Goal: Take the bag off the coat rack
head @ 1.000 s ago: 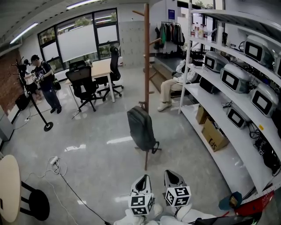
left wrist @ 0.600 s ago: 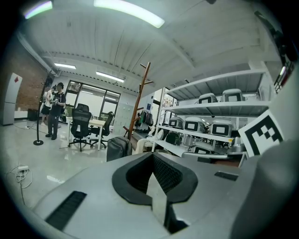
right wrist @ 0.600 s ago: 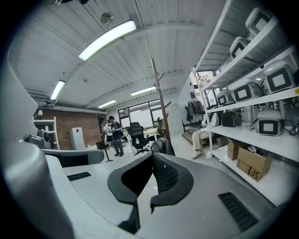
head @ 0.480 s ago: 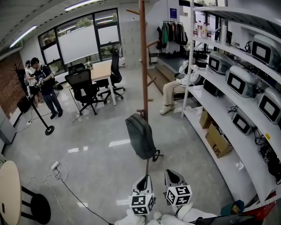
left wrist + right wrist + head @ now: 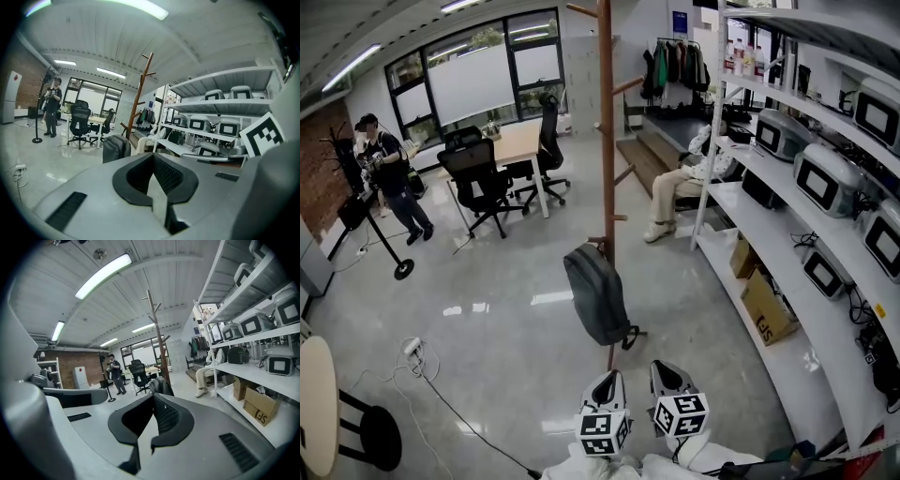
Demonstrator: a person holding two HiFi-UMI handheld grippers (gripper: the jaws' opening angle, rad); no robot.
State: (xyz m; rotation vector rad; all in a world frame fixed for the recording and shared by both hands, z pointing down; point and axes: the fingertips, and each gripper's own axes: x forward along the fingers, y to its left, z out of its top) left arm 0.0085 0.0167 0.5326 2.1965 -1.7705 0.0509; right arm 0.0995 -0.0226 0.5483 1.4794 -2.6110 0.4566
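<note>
- Plainly, the first risk lies at the jaws: if they arrive pressed together they will only nudge the backpack [image 5: 596, 298] and set it swinging, not catch its top loop.
- Left gripper [image 5: 608, 377]: jaws closed on each other, nothing between them, touching nothing.
- Right gripper [image 5: 662, 369]: jaws likewise together and empty, just beside the left one.
- Both point toward the dark backpack, which hangs from a low peg of the wooden coat rack [image 5: 607, 141], ahead of the grippers and apart from them.
- A sideways or downward pull could snag the loop on the peg and tip the slim rack; lifting clear first looks safer.
- White shelving [image 5: 741, 202] stands close on the right.
</note>
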